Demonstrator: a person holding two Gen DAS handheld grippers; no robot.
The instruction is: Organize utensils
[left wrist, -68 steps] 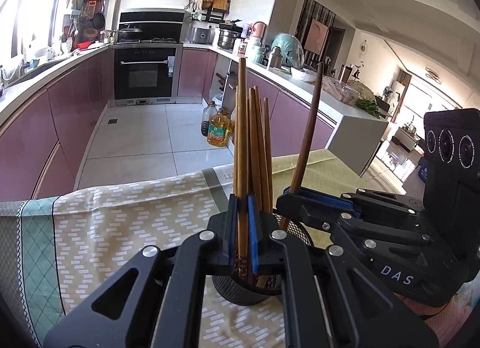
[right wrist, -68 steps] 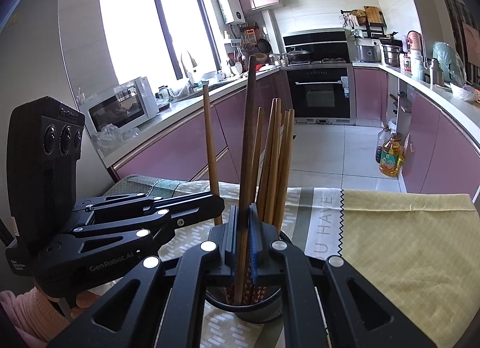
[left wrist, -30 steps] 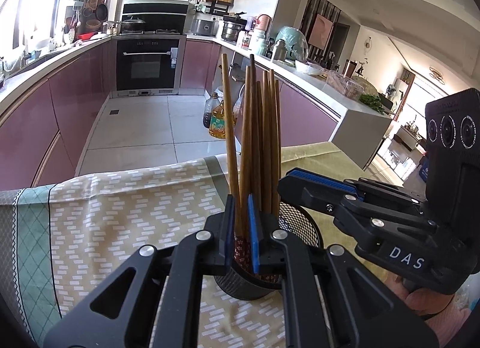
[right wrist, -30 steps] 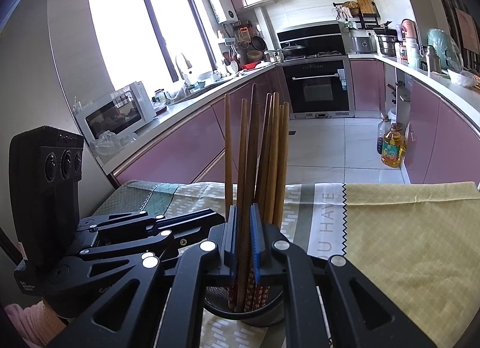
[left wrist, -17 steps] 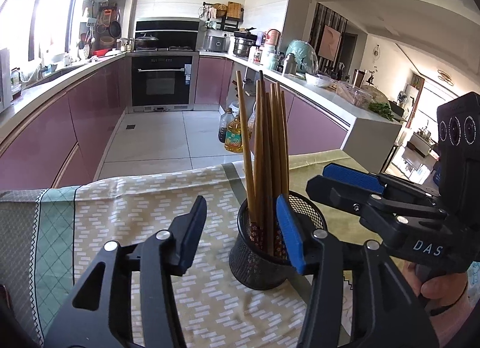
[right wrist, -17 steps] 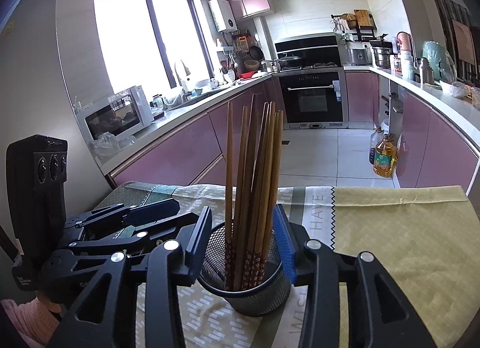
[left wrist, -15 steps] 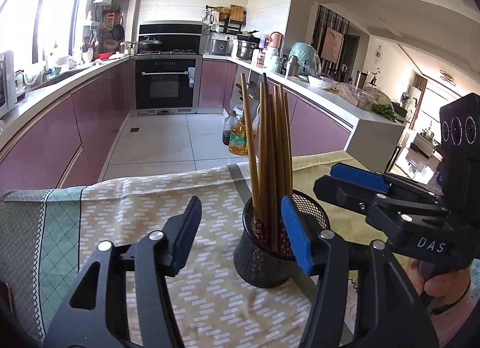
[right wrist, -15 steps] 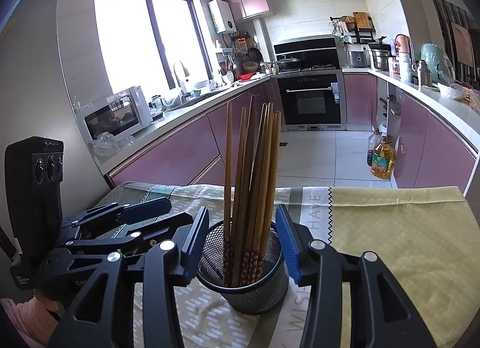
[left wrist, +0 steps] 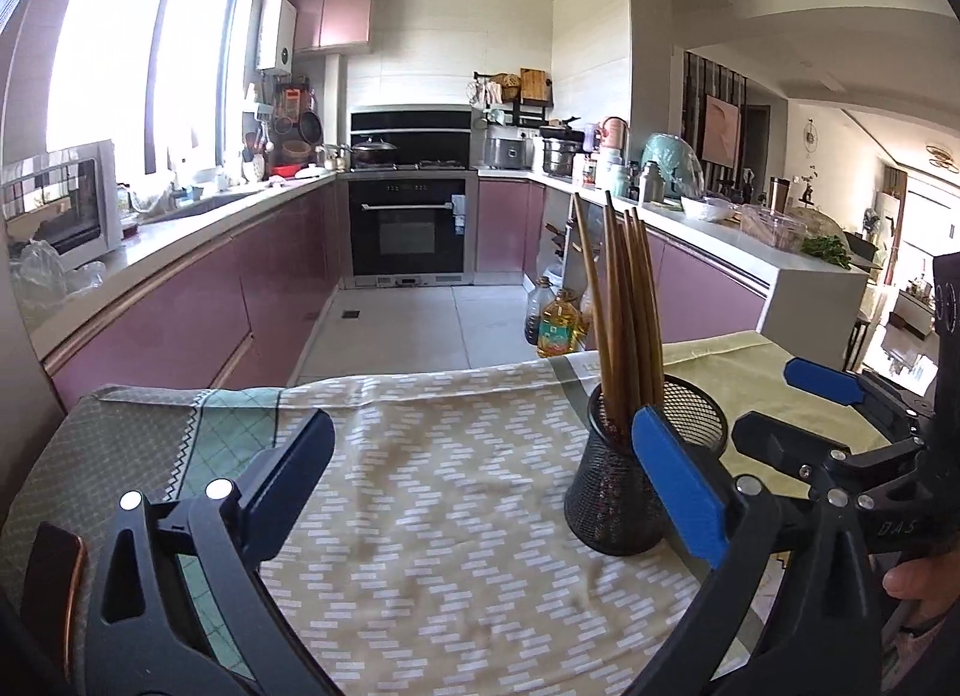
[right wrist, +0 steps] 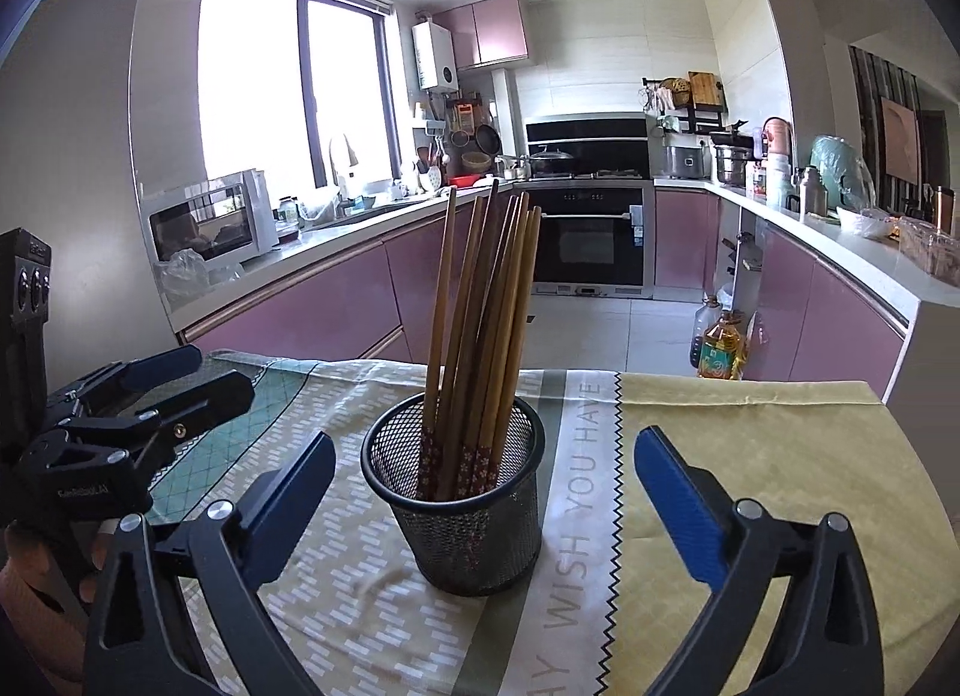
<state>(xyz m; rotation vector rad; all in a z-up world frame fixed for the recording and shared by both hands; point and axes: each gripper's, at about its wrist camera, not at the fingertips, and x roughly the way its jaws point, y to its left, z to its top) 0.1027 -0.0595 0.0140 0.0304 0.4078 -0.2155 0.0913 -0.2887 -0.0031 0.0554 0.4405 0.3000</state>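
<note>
Several wooden chopsticks [right wrist: 480,324] stand upright in a black mesh holder [right wrist: 474,522] on the tablecloth. My right gripper [right wrist: 483,447] faces the holder with its jaws opening wide; the holder sits in the gap, apart from both blue pads. My left gripper [left wrist: 483,426] has its jaws opening wide too, with only cloth between them. In the left wrist view the holder [left wrist: 606,492] and chopsticks [left wrist: 624,306] show just past the right finger [left wrist: 678,486]. Each view catches the other gripper at its side: right gripper [left wrist: 792,408], left gripper [right wrist: 204,375].
A patterned tablecloth [left wrist: 456,492] covers the table, green at the left, yellow [right wrist: 750,456] at the right. A dark flat object [left wrist: 51,570] lies at the near left corner. Beyond the far table edge are the kitchen floor, oil bottles [right wrist: 720,348] and purple cabinets.
Both grippers were shut on chopsticks in the holder; they have let go, opened wide and drawn back. The left view has swung left, so the holder now sits to its right.
</note>
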